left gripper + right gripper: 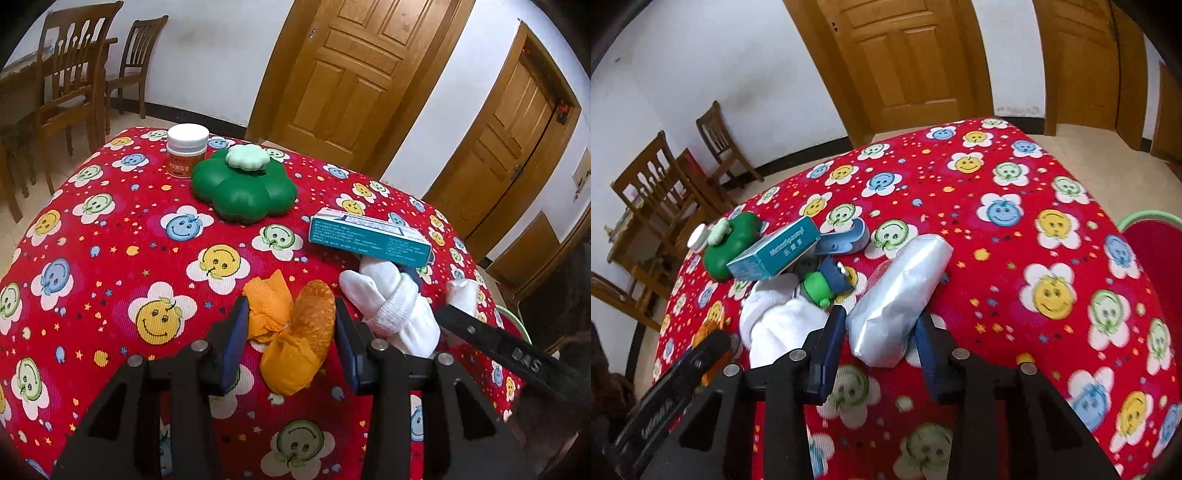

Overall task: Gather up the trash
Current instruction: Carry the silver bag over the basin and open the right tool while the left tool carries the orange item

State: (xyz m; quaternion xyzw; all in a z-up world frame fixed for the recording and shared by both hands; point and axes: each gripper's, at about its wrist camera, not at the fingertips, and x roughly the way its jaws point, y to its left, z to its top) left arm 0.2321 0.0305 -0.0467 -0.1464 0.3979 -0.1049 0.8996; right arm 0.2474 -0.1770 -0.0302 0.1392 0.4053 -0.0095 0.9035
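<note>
A crumpled orange paper wad (291, 332) lies on the red smiley tablecloth (122, 258). My left gripper (291, 328) stands around it, its blue pads on both sides with small gaps. A silver-white plastic wrapper (897, 295) lies on the cloth in the right wrist view. My right gripper (882, 328) straddles its near end, and the pads seem to touch it. White socks (391, 310) lie between the two grippers and also show in the right wrist view (775, 317).
A teal box (369, 236), a green flower-shaped container (243, 192) and a white-capped orange jar (186, 149) stand further back. A blue and green toy (827, 280) lies by the box. A green-rimmed bin (1152, 236) sits off the table's right edge. Wooden chairs (70, 74) stand behind.
</note>
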